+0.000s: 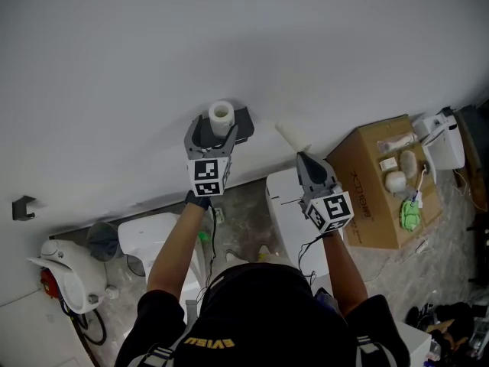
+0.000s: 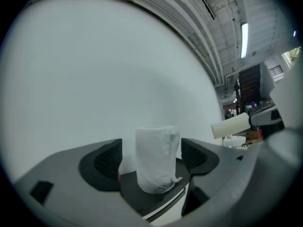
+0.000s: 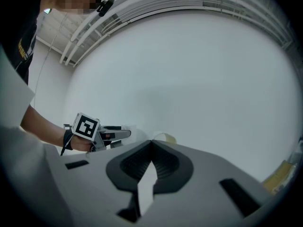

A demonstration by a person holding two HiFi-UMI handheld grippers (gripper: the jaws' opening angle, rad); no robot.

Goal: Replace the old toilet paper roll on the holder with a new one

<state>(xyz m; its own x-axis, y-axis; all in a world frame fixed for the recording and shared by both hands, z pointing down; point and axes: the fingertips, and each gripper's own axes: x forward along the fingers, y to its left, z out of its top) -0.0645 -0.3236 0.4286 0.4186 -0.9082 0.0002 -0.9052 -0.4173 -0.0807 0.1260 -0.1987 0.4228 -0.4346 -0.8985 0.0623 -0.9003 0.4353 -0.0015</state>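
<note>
My left gripper, jaws apart, brackets the new roll on the holder — placed, I judge — right gripper (clamped) holds the old tube clear.

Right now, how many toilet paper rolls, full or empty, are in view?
2: a white paper roll on the black wall holder, a cream cardboard tube in the right gripper. Others may be hidden.
</note>
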